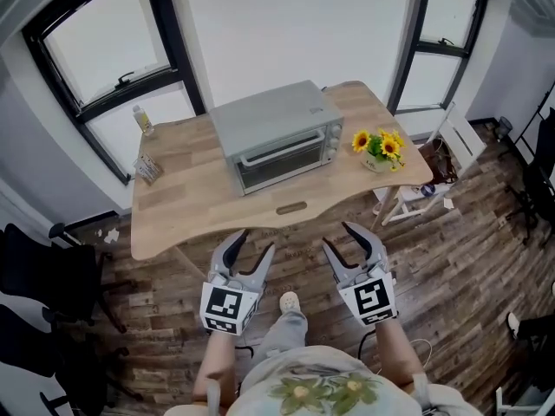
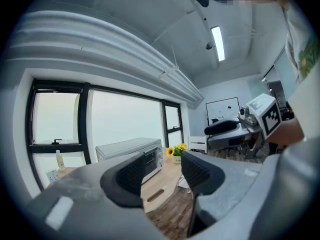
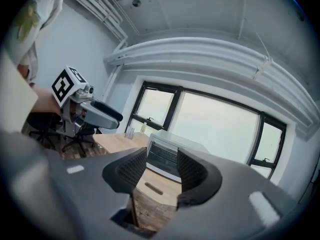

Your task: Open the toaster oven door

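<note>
A grey toaster oven (image 1: 276, 133) stands on the wooden table (image 1: 191, 206) with its glass door shut and the handle bar across the top of the door. It also shows in the left gripper view as the oven (image 2: 131, 151) and in the right gripper view as the oven (image 3: 167, 156). My left gripper (image 1: 252, 243) and right gripper (image 1: 344, 235) hang side by side in front of the table's near edge, well short of the oven. Both are open with nothing between the jaws.
A pot of yellow flowers (image 1: 380, 148) sits right of the oven. A small bottle (image 1: 142, 120) and a box (image 1: 148, 168) are at the table's left end. A white chair (image 1: 429, 189) stands right of the table, dark office chairs (image 1: 52, 276) at the left.
</note>
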`<state>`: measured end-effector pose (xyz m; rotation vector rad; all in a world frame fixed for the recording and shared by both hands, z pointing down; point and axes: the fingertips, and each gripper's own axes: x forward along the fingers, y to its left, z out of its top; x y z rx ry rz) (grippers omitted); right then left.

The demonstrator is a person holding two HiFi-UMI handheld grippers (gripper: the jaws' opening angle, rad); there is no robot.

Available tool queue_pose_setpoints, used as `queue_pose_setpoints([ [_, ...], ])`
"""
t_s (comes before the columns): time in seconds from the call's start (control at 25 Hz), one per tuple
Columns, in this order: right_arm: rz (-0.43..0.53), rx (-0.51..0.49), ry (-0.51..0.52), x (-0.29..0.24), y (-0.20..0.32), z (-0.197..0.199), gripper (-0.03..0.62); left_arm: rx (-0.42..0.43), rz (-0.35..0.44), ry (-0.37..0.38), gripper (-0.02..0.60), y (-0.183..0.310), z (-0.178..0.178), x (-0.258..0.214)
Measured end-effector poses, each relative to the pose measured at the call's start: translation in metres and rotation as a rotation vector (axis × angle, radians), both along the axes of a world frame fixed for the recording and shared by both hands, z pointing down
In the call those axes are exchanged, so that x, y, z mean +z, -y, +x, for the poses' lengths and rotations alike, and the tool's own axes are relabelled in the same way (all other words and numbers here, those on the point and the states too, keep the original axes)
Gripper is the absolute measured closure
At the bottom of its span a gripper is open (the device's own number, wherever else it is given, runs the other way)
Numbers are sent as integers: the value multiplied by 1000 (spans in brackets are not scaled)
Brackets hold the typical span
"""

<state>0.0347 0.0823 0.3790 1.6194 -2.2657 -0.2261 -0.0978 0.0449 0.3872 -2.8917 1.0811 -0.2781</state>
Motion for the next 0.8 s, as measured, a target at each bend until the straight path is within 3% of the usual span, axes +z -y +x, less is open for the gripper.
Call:
queue_pose_setpoints([
  [0.48,-29,-16,-86,7,109,20,414,-21,9,73,354,113,6,8],
  [0.8,-41,-26,-145,19,167,29,414,40,10,154,342,166,23,26],
])
